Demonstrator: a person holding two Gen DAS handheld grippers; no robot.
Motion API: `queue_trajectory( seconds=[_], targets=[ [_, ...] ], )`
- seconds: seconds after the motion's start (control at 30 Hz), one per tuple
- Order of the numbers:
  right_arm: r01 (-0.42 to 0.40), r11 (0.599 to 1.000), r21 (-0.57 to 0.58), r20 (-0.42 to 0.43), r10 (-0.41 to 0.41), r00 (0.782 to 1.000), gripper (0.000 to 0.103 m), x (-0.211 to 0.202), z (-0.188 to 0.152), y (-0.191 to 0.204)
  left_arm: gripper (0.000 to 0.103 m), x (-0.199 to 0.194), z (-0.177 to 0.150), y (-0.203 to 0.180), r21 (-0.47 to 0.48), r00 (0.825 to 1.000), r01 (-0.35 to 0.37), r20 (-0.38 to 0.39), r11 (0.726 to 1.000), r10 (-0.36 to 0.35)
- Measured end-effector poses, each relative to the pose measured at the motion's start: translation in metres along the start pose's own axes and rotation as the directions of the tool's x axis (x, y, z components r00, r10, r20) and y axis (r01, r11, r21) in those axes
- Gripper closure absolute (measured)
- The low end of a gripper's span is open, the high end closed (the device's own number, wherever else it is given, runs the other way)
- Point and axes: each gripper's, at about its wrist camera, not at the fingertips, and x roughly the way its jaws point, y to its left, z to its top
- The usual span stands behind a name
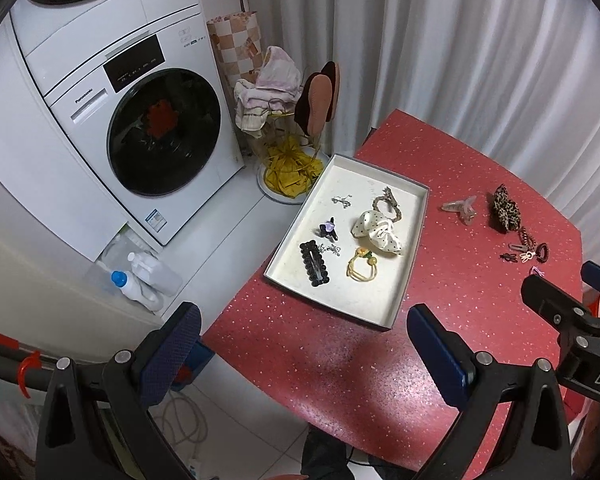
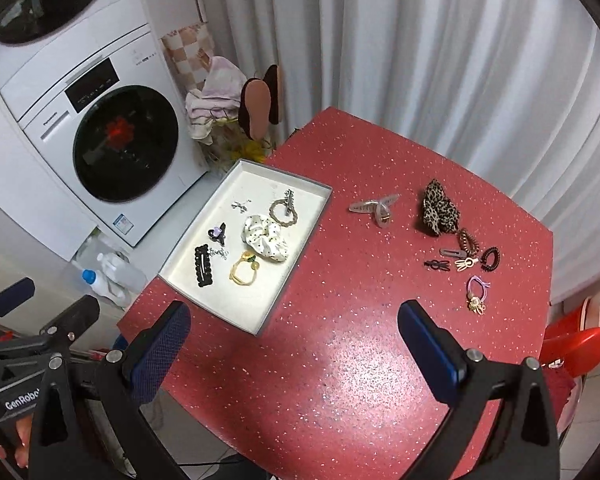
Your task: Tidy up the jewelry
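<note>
A white tray [image 1: 374, 184] [image 2: 188, 268] on the red table's left holds a polka-dot scrunchie [image 2: 265, 240], a yellow hair tie [image 2: 242, 270], a black clip [image 2: 203, 266], a purple claw clip [image 2: 217, 233], a braided tie [image 2: 283, 210] and small silver pieces. On the table to the right lie a clear claw clip [image 2: 374, 206], a leopard scrunchie [image 2: 438, 208], spiral ties [image 2: 489, 258], small clips [image 2: 452, 258] and a purple tie with a charm [image 2: 476, 294]. My left gripper [image 1: 304, 344] and right gripper [image 2: 296, 340] are open and empty above the table's near side.
A red speckled table [image 2: 360, 360] stands before white curtains [image 2: 420, 40]. A washing machine [image 1: 120, 120] is at left, with bottles [image 1: 140, 280] on the floor, towels and slippers on a rack [image 1: 292, 96]. A red stool [image 2: 576, 348] is at right.
</note>
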Motion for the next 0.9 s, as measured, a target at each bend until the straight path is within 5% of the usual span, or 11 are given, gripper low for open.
queue_trajectory(
  seconds=[0.9],
  targets=[
    [-0.006,1.000,-0.004,0.010,0.006,1.000,0.000,-0.0066,0.0007,0.0005,0.000,-0.0086,-0.0004,0.0032,-0.003,1.000,-0.003,0.006,1.000,0.003]
  ],
)
